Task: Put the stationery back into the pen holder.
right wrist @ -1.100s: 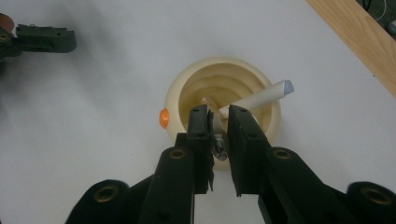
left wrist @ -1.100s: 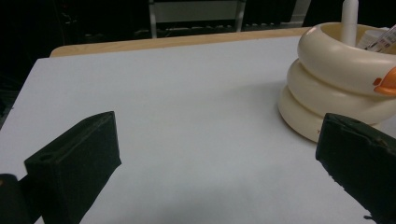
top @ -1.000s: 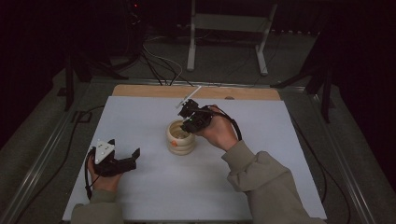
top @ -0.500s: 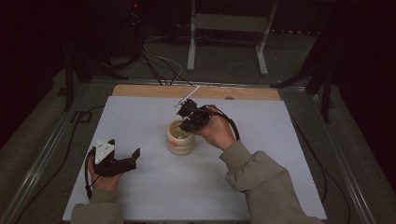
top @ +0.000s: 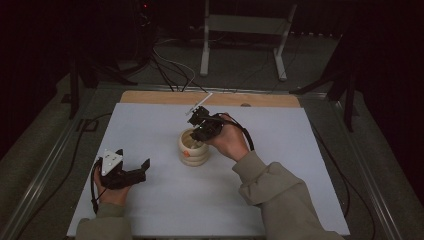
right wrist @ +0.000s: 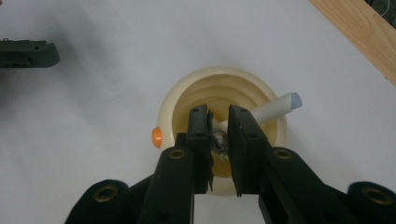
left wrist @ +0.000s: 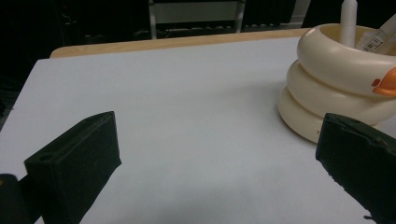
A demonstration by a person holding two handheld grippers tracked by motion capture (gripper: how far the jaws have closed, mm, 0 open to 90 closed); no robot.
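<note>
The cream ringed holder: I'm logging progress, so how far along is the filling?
Done: a white marker already leans inside the cream ringed holder. In hand: the right gripper hangs over the holder's mouth, shut on a slim item too hidden to name; it isn't released. Left: letting go and drawing back. The left gripper rests open on the white table, holding nothing.

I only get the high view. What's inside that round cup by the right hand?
Observer: A white marker with a pale blue tip leans in the cup.
Operator: Is the gripper grabbing it?
Observer: No. The right gripper has its fingers shut on a clear shiny stick inside the cup.
Operator: What's the orange dot on the cup?
Observer: A little orange beak sticking out of the top ring, like a duck's.
</note>
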